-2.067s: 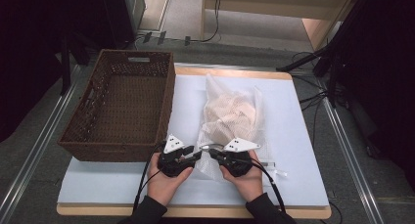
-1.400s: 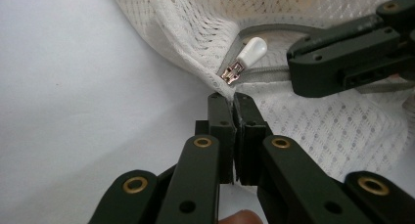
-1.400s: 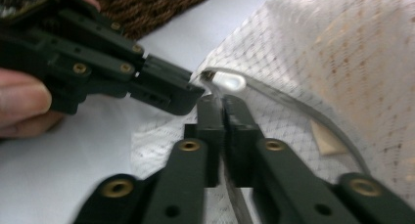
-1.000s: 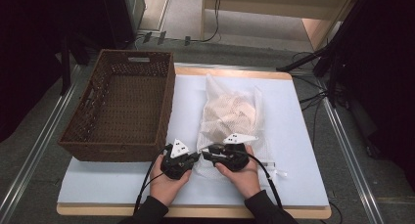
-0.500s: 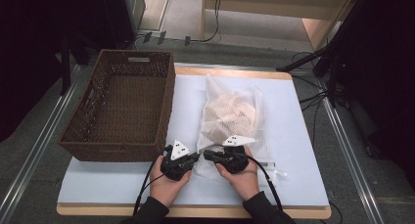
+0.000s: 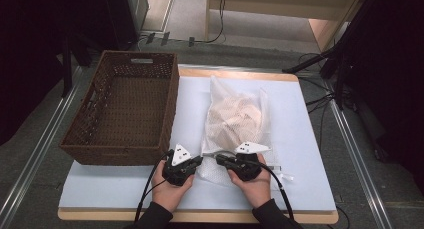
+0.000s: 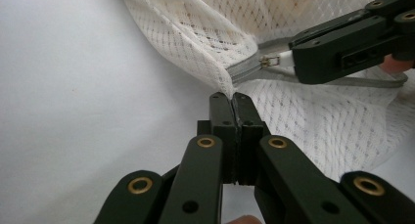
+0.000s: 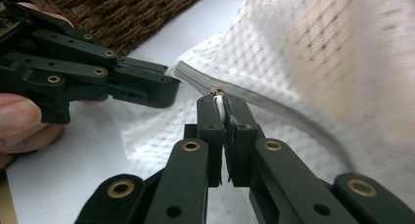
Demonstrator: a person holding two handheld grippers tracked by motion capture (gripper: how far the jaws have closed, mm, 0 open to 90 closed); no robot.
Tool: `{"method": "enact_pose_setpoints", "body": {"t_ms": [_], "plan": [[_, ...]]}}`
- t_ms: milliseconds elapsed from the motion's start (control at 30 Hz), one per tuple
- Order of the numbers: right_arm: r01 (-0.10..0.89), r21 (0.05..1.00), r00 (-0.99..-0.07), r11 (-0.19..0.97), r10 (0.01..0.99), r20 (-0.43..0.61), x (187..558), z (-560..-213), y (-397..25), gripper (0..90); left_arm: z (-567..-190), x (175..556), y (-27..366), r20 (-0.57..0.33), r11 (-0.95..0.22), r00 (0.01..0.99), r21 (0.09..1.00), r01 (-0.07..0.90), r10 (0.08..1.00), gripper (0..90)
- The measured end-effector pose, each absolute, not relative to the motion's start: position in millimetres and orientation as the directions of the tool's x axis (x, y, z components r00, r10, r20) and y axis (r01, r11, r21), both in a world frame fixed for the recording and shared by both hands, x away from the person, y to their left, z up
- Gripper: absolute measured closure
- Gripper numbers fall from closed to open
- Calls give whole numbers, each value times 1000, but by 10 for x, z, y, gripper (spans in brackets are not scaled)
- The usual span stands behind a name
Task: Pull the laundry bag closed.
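Left tool [image 7: 234, 102] clamped tight on the mesh bag [image 6: 235, 120] at the corner by the zip. Right tool [image 8: 221, 105] closed on the white zipper pull [image 8: 219, 106]. The bag lies on the tabletop [image 6: 300, 139], right of the wicker basket [image 6: 125, 114]. Soft, light, floppy netting, likely to bunch and slide, so pin the fabric beside the zipper [image 7: 254, 65] and draw the tab, not the mesh.

White diamond-mesh bag [image 6: 235, 116] with grey zipper [image 7: 254, 65], dark brown woven basket [image 6: 125, 109], pale blue table [image 6: 300, 139]
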State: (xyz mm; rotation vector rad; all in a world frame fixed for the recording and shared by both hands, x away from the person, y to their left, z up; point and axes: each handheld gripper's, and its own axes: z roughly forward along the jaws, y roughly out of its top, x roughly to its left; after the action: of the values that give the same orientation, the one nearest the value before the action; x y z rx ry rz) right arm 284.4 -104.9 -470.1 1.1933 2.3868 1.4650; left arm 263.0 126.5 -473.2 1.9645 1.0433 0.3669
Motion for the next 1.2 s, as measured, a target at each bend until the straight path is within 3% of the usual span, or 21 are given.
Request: {"method": "enact_pose_setpoints", "body": {"t_ms": [1200], "plan": [[537,826,-625,171,738,253,2618,-4693,-1777,873,-4734,2631,1270,-132,-273,600,799,535,789,894]]}}
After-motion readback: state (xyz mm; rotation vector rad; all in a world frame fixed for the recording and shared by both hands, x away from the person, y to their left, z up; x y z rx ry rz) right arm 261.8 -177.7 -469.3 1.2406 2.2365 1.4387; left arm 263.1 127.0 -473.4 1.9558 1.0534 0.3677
